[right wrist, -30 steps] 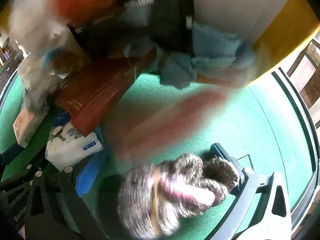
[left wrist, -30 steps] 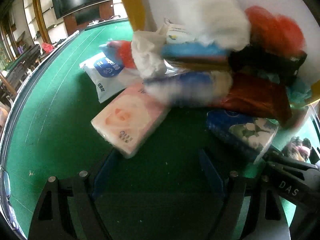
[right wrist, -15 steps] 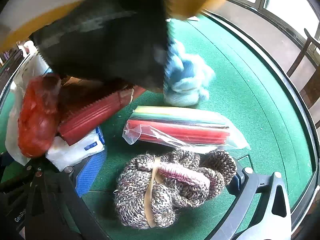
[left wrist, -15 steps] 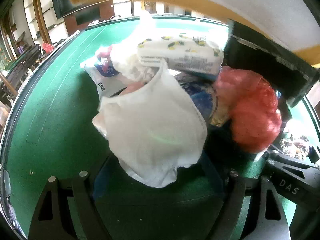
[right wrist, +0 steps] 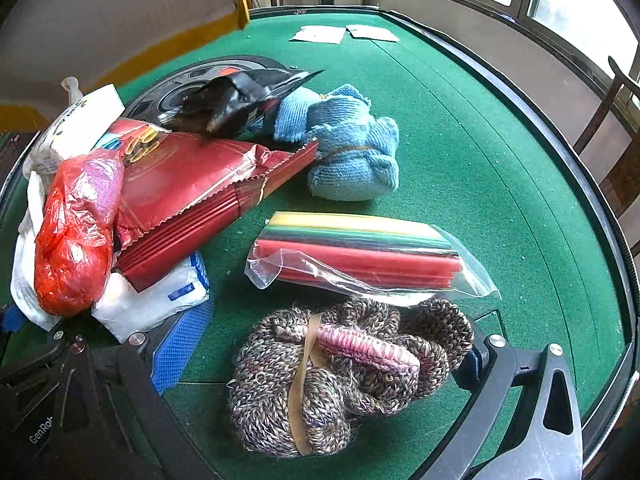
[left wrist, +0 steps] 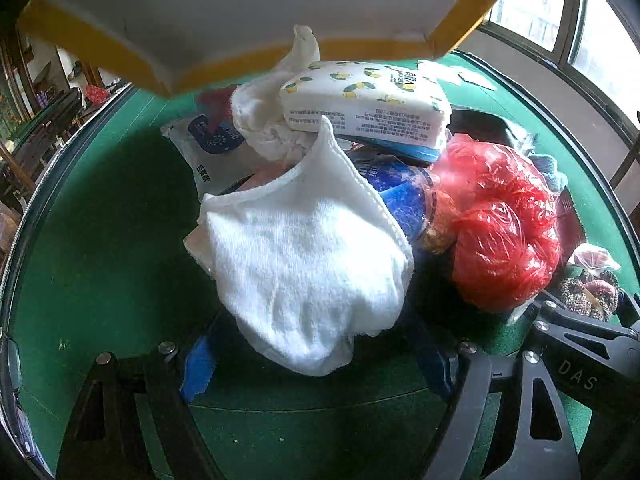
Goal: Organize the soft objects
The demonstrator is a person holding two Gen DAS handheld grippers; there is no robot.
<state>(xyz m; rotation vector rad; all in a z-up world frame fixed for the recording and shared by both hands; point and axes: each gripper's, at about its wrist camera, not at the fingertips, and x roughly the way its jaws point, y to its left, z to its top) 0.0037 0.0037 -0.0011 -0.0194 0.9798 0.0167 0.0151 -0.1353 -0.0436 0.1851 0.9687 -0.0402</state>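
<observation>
- The soft things all lie loose on the green counter [right wrist: 460, 128] — none of them is sorted yet, so by my reckoning the task is barely begun.
- Over the heap hangs a yellow-edged box [left wrist: 256, 12], tipped mouth-down, with nothing visible inside it.
- On the left sits the pile: a white towel [left wrist: 308, 264] at the front, a lemon-print tissue pack [left wrist: 360, 100] on top of a crumpled white cloth, and a red plastic bag [left wrist: 500, 220] leaning beside them.
- The left gripper [left wrist: 316, 364] stands wide open just before the towel, which droops between its blue-padded fingers; I cannot tell whether it touches them.
- From the right side I see a red foil packet [right wrist: 192, 184] propped on a white wipes pack, a black pouch behind, a blue knitted bundle [right wrist: 352, 156], and a clear bag of coloured foam sheets [right wrist: 360, 252] lying apart from the pile.
- The right gripper [right wrist: 320, 364] is also spread open, with a brown-and-pink knitted bundle [right wrist: 344, 372] lying between its fingers — not pinched.
- Everything is left to do: grasping, grouping, putting away.
</observation>
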